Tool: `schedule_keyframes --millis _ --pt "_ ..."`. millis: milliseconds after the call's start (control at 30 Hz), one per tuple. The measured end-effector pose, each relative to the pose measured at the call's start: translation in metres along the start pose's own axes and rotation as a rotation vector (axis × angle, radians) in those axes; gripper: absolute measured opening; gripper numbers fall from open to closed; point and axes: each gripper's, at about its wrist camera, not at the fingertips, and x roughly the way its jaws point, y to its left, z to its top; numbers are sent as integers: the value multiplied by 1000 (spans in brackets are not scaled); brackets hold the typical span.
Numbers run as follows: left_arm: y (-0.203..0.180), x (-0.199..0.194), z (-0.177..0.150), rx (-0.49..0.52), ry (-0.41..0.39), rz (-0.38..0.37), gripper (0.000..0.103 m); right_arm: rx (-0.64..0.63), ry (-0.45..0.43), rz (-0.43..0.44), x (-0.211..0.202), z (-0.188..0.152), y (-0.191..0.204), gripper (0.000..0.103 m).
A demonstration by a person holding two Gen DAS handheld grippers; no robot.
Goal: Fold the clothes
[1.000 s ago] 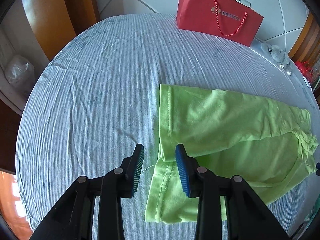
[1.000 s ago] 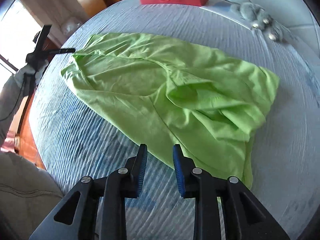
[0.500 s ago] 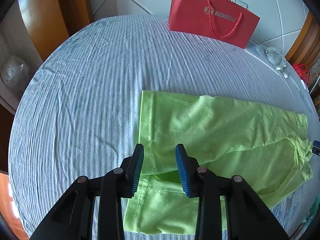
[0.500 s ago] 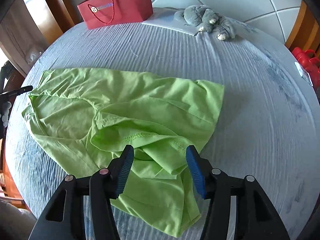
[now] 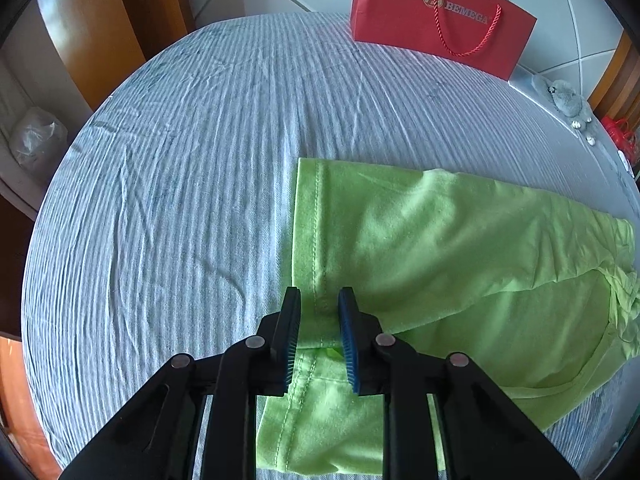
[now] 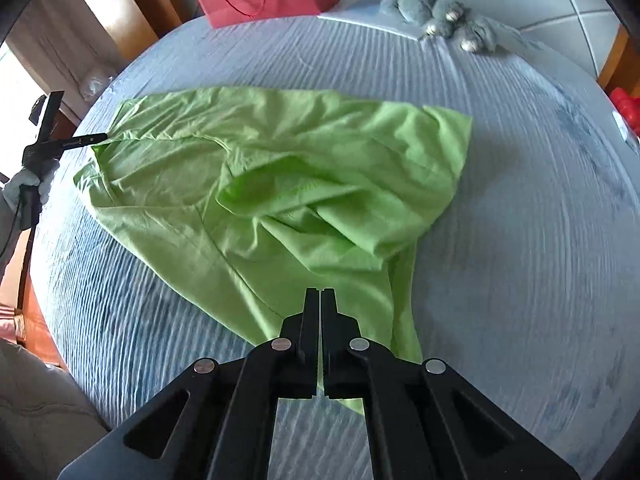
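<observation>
The left gripper (image 5: 319,312) hangs low with jaws parted astride the green shirt's (image 5: 440,248) stitched hem (no contact seen). The right gripper (image 6: 319,304) pinches the shirt's near edge at 6 o'clock; the shirt sprawls across the striped bedsheet (image 6: 520,200), red bag (image 5: 436,20) at 12.

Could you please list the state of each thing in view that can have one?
Left hand-held gripper: open, fingers either side of the garment's stitched hem.
Right hand-held gripper: shut on the garment's near edge.
Lime-green cotton garment: partly folded and rumpled, lying on the bed.
Red paper gift bag: upright, rope handle hanging down.
Grey plush toy: lying on its side.
Blue-striped bedsheet: spread out, creased.
</observation>
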Motion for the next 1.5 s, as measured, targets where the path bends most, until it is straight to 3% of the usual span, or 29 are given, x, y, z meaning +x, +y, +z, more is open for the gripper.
schedule_keyframes --millis 67,100,200,233,367,400,500,667,767,800,833,967,1100,1367,1500 --pt "-5 -12 -4 -7 -21 -13 20 45 -42 -9 -7 4 -9 3" --pt "-11 -16 -9 -7 -22 -18 20 61 -73 -16 -11 9 -13 10" --pt "-27 -26 -21 -6 -24 -35 20 95 -124 -42 -12 27 -24 53" --pt "-32 -30 -26 -5 -25 -40 20 105 -116 -45 -8 33 -27 54" --pt "-53 -41 -42 -7 -22 -57 20 128 -64 -34 9 39 -38 53" --pt "-57 -40 -45 -14 -14 -55 21 125 -49 -13 14 39 -41 47" --pt "-67 -38 -54 -30 3 -53 20 35 -35 7 25 40 -36 11" --pt "-82 -38 -59 2 3 -96 20 -163 -101 49 -9 20 -11 11" --pt "-103 -38 -62 22 -21 -76 21 -237 0 -8 -9 -4 -2 18" --pt "-113 -40 -64 14 -26 -83 20 -244 22 -23 -6 -9 -4 25" --pt "-123 -44 -68 -4 -30 -102 20 -235 29 -28 -6 -12 -10 25" --pt "-181 -58 -84 -60 -40 -168 21 -154 -32 19 -21 2 -43 25" --pt "-249 -66 -99 -155 -68 -175 21 -269 -60 54 -28 29 -59 25" --pt "-371 -60 -133 -431 -45 -63 22 -571 -85 244 -7 68 -101 25" --pt "-414 -60 -142 -503 -12 7 23 -666 -64 330 -1 73 -113 25"
